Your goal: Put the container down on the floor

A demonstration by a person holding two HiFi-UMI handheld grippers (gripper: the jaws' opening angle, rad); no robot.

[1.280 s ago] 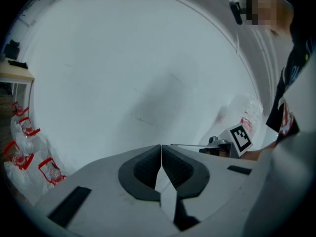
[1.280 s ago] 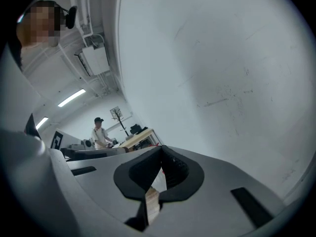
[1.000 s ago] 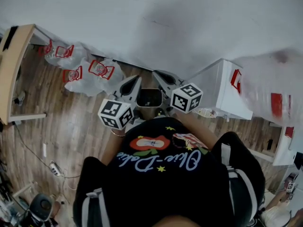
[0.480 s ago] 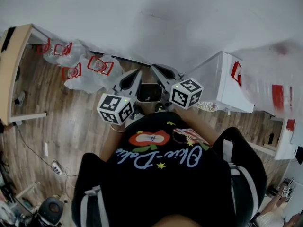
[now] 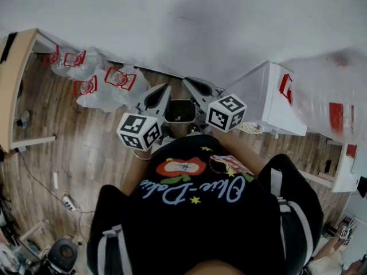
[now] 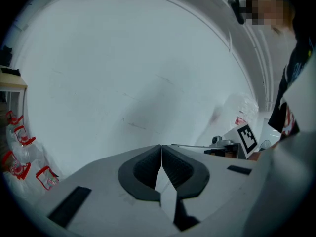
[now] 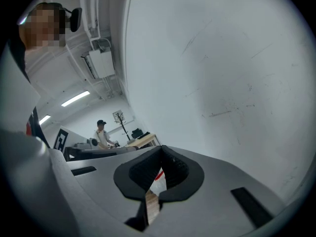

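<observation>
In the head view a small dark container (image 5: 180, 110) with a paler rim shows between my two grippers, over the wooden floor (image 5: 86, 148) close to the white wall. Whether it rests on the floor I cannot tell. The left gripper (image 5: 167, 87) sits just left of it and the right gripper (image 5: 187, 83) just right, each with its marker cube nearer my chest. The left gripper (image 6: 161, 146) has its jaws pressed together with nothing between them, facing the wall. The right gripper (image 7: 160, 150) is likewise shut and empty. Neither gripper view shows the container.
Clear plastic bags with red print (image 5: 106, 85) lie along the wall to the left. A white cabinet (image 5: 269, 105) stands to the right and a wooden desk edge (image 5: 14, 79) at far left. A power strip (image 5: 67, 204) and cable lie on the floor.
The head view has shifted a little, so everything sits slightly higher in the picture. Both grippers and the container keep their places relative to each other.
</observation>
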